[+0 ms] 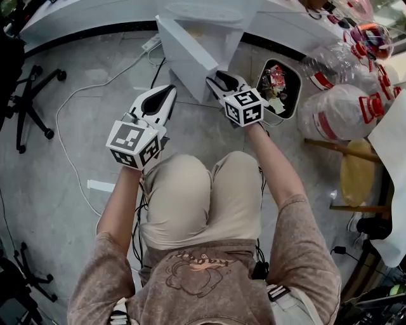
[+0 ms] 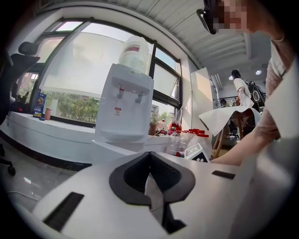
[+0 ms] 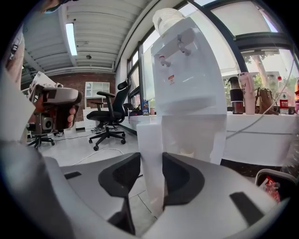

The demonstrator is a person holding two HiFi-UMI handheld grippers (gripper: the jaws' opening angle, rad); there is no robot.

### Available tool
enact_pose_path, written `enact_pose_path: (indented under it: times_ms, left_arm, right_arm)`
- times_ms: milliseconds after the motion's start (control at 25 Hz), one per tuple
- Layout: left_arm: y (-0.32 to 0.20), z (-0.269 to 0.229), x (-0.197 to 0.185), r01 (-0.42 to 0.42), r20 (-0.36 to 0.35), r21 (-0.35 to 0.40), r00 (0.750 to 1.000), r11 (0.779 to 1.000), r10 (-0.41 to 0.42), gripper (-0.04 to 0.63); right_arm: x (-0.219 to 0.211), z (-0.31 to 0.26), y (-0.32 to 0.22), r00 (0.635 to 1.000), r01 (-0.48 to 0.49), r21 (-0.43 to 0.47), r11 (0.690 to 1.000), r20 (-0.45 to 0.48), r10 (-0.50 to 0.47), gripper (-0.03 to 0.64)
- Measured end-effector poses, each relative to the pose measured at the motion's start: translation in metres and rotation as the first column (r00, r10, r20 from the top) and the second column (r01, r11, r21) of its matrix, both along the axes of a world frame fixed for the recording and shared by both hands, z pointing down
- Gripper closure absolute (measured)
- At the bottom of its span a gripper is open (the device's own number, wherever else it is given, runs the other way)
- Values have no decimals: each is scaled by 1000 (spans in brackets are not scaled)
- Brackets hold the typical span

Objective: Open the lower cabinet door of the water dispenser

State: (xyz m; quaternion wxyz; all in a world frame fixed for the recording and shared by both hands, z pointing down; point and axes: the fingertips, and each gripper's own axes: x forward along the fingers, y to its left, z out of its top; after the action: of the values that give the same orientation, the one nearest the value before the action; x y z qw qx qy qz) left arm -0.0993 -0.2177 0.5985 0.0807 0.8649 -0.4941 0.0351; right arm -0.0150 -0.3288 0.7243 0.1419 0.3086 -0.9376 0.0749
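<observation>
The white water dispenser [image 1: 209, 16] stands on the floor in front of me, a bottle [image 2: 135, 53] on top of it. Its lower cabinet door [image 1: 187, 60] stands swung out from the body. In the right gripper view the door's edge [image 3: 152, 149] runs upright between the two pads, and the open cabinet [image 3: 196, 135] shows behind it. My right gripper [image 1: 219, 81] [image 3: 151, 172] is shut on that door edge. To the left of the door, my left gripper [image 1: 166, 95] [image 2: 150, 161] hangs shut and empty, pointing at the dispenser [image 2: 125, 107].
A waste bin [image 1: 279, 89] full of rubbish sits just right of the dispenser, with several large water bottles [image 1: 342, 108] beyond it. A wooden stool [image 1: 358, 178] is at the right. A cable [image 1: 82, 95] crosses the floor at left, near an office chair base [image 1: 32, 95].
</observation>
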Motion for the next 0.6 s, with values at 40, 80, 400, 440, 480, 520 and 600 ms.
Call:
enact_pose_path:
  times_ms: [40,80,400,440,480,520,600]
  left_arm:
    - [2,0,-1,3,1,0,1000,1000,-3,578]
    - [3,1,-3,8,2,0,1000,1000,-8,578]
    - [12,4,-12,39,0,-7,999,999,-39,578]
    - [13,4,-14,42,0,-9,999,999,-42,578]
    - [15,4,-16,46,1,-11,999,999,-46,578]
    - [16,4,-19,51,1,-14,999,999,-51,578]
    - [19,5,-26,65,3,-18,998,998,-65,578]
  right_arm:
    - [-3,0,4,1000,11,2,1000,-1,-11,464]
    - [-7,0,8,1000,19,4,1000,-2,-19,471]
    - [-40,-5,34,994,113,11,994,11,-113,550]
    - [-46,-6,38,991,130,11,991,16,-130,555]
    - [-51,-6,41,989,146,12,989,19,-146,560]
    - [-58,-7,45,987,162,13,987,22,-162,563]
    - [-71,-7,51,981,191,13,982,29,-191,563]
